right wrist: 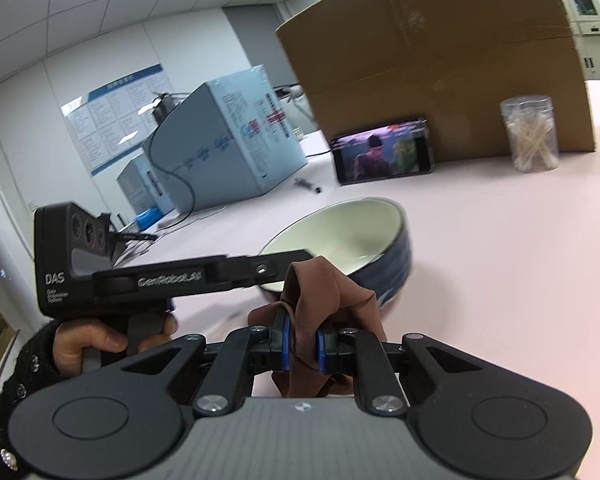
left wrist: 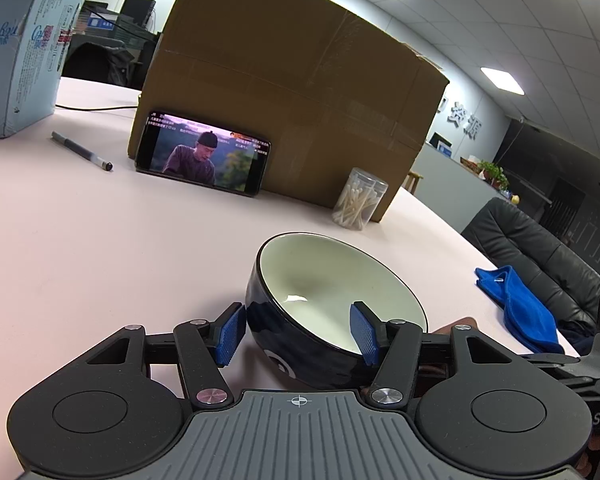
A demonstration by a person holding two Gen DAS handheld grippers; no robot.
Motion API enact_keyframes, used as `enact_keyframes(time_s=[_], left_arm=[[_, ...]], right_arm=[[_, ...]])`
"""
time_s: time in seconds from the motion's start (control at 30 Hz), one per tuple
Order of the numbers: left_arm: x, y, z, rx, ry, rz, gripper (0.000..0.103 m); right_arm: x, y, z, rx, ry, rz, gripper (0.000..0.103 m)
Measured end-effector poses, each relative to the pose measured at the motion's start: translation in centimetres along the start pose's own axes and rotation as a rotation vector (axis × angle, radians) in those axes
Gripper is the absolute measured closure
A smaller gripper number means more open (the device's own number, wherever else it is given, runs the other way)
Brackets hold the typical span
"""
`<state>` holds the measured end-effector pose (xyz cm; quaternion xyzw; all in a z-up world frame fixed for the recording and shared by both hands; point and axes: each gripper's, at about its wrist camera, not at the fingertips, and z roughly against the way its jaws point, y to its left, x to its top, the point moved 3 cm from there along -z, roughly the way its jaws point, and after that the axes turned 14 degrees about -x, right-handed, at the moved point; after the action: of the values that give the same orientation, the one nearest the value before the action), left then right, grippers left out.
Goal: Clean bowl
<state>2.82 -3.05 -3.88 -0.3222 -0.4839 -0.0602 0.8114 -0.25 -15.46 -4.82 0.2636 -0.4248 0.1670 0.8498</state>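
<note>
A dark blue bowl (left wrist: 324, 292) with a white inside sits tilted on the pale pink table (left wrist: 100, 248). My left gripper (left wrist: 298, 330) is open with its blue pads straddling the near wall of the bowl, one pad outside and one inside. In the right wrist view the bowl (right wrist: 356, 236) is just ahead, with the left gripper's black body (right wrist: 160, 280) reaching to its rim. My right gripper (right wrist: 303, 346) is shut on a brown cloth (right wrist: 324, 292), held just short of the bowl's near rim.
A big cardboard box (left wrist: 292, 92) stands at the back with a phone (left wrist: 202, 152) playing video leaning on it. A clear jar of cotton swabs (left wrist: 358, 198), a pen (left wrist: 82, 151), a light blue carton (left wrist: 20, 48) and a blue cloth (left wrist: 524, 308) lie around.
</note>
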Motion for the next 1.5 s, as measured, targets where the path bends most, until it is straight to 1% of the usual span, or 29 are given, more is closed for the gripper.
enact_keyframes(time_s=[0.07,0.27,0.37,0.47,0.6,0.7,0.87,0.9,0.93,1.03,1.1,1.3,1.5], left_arm=[[0.0,0.0,0.0,-0.001,0.0,0.0,0.047],[0.3,0.4,0.0,-0.014,0.008,0.015,0.047],[1.1,0.8,-0.1,-0.006,0.012,0.024,0.047],[2.5,1.0,-0.6,0.01,0.009,-0.005,0.047],[3.9,1.2,-2.5,-0.003,0.058,-0.031,0.047],[4.3,1.7,-4.1,-0.01,0.099,-0.023,0.047],[3.9,1.7,-5.1,-0.014,0.13,-0.039,0.056],[3.7,1.7,-5.1,-0.007,0.131,-0.046,0.061],[3.6,1.6,-4.9,-0.001,0.129,-0.051,0.065],[3.4,1.7,-4.5,0.012,0.121,-0.047,0.07],[3.2,1.5,-4.0,0.039,0.107,-0.057,0.075],[1.9,0.1,-2.4,0.12,0.081,-0.106,0.076],[1.4,0.1,-1.1,0.108,0.056,-0.069,0.075]], right_arm=[[0.0,0.4,-0.2,0.014,0.009,0.011,0.088],[-0.2,0.6,0.1,0.014,0.008,0.004,0.089],[-0.1,0.5,0.3,0.006,0.004,-0.002,0.089],[-0.2,0.5,0.5,0.002,0.002,-0.006,0.089],[-0.3,0.2,0.4,-0.002,0.001,-0.013,0.089],[-0.4,0.2,0.4,-0.008,0.004,-0.012,0.089],[-0.5,0.2,0.5,-0.012,0.011,-0.013,0.089],[-0.5,0.2,0.5,-0.013,0.012,-0.014,0.089],[-0.5,0.2,0.5,-0.015,0.013,-0.013,0.089],[-0.3,0.1,0.2,-0.021,0.012,-0.013,0.089],[-0.3,0.1,0.2,-0.025,0.012,-0.015,0.089],[-0.4,-0.1,0.7,-0.048,0.01,-0.01,0.088],[-0.1,-1.0,0.6,-0.077,0.0,-0.028,0.088]])
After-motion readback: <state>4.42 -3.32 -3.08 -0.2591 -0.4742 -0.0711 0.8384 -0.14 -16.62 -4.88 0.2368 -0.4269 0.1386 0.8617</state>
